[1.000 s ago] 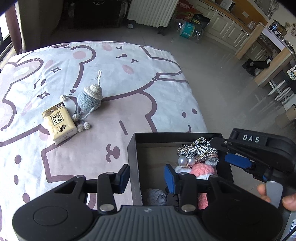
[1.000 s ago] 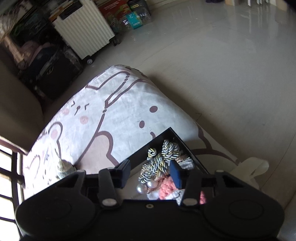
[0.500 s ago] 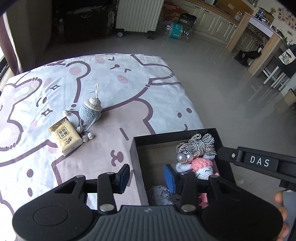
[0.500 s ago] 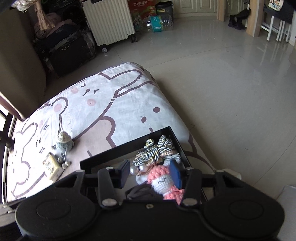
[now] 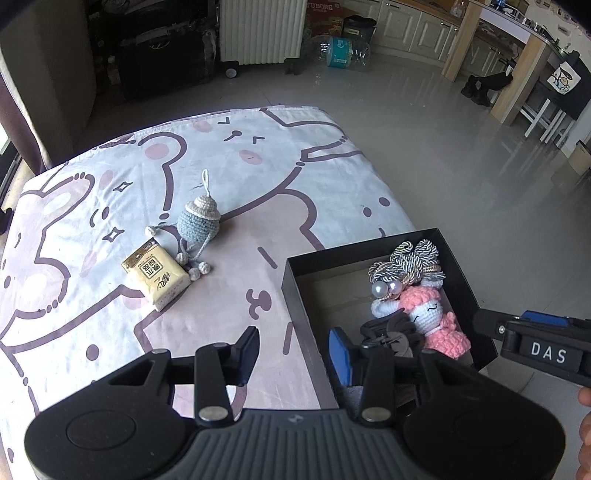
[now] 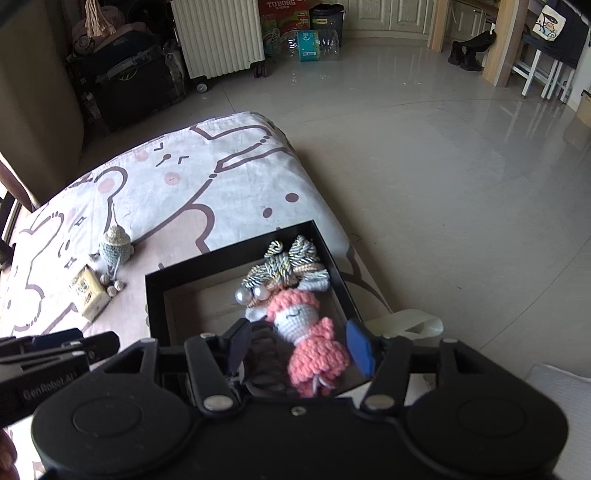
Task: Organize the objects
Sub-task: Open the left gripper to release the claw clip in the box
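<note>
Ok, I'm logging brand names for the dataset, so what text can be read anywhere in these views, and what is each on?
"DAS": white letters on the right gripper.
"GenRobot.AI": faint embossed letters on the left gripper.
"TUBORG": red carton on the floor by the white radiator.
Tissue pack: printed characters on top, too small to read.
Teal bottle label: too blurred to read.

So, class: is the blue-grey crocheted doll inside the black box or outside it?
Outside: the blue-grey crocheted doll lies on the bedsheet, apart from the black box.
</note>
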The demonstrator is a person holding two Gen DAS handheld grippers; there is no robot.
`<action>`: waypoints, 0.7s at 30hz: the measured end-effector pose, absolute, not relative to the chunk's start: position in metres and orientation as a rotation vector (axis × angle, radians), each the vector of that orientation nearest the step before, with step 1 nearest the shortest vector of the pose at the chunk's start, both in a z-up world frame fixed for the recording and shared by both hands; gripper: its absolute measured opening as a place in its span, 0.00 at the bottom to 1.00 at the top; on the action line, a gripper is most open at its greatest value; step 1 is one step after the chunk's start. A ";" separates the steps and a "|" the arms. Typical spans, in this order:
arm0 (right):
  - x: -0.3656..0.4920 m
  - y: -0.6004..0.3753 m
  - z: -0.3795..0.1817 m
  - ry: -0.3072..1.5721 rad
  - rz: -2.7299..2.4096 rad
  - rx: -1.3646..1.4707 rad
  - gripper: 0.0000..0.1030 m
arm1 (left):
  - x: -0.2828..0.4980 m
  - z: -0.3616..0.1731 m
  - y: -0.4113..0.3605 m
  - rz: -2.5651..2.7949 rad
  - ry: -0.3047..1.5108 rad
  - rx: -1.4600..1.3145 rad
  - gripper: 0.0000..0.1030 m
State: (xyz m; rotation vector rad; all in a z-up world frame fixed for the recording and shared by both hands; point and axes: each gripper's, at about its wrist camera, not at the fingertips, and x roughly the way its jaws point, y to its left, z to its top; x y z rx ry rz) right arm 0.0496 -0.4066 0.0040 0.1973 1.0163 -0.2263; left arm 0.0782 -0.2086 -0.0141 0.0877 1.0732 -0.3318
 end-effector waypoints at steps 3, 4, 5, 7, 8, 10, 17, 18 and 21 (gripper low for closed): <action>0.043 -0.407 0.004 1.016 -0.243 0.179 0.60 | 0.077 -0.013 -0.204 -0.327 1.079 0.087 0.43; 0.041 -0.408 0.005 1.014 -0.247 0.173 0.61 | 0.077 -0.012 -0.203 -0.327 1.081 0.086 0.43; 0.039 -0.408 0.005 1.013 -0.251 0.171 0.63 | 0.076 -0.012 -0.202 -0.327 1.083 0.085 0.47; 0.036 -0.408 0.006 1.011 -0.255 0.171 0.65 | 0.075 -0.012 -0.200 -0.327 1.086 0.088 0.51; 0.034 -0.408 0.006 1.012 -0.256 0.172 0.67 | 0.075 -0.013 -0.200 -0.325 1.088 0.092 0.52; 0.031 -0.408 0.006 1.014 -0.262 0.169 0.69 | 0.074 -0.013 -0.198 -0.321 1.092 0.096 0.55; 0.027 -0.408 0.006 1.018 -0.289 0.145 0.78 | 0.076 -0.021 -0.189 -0.299 1.113 0.086 0.81; 0.027 -0.407 0.006 1.020 -0.288 0.140 0.81 | 0.077 -0.021 -0.189 -0.295 1.117 0.086 0.82; 0.028 -0.407 0.004 1.029 -0.286 0.124 0.86 | 0.080 -0.022 -0.186 -0.284 1.118 0.074 0.91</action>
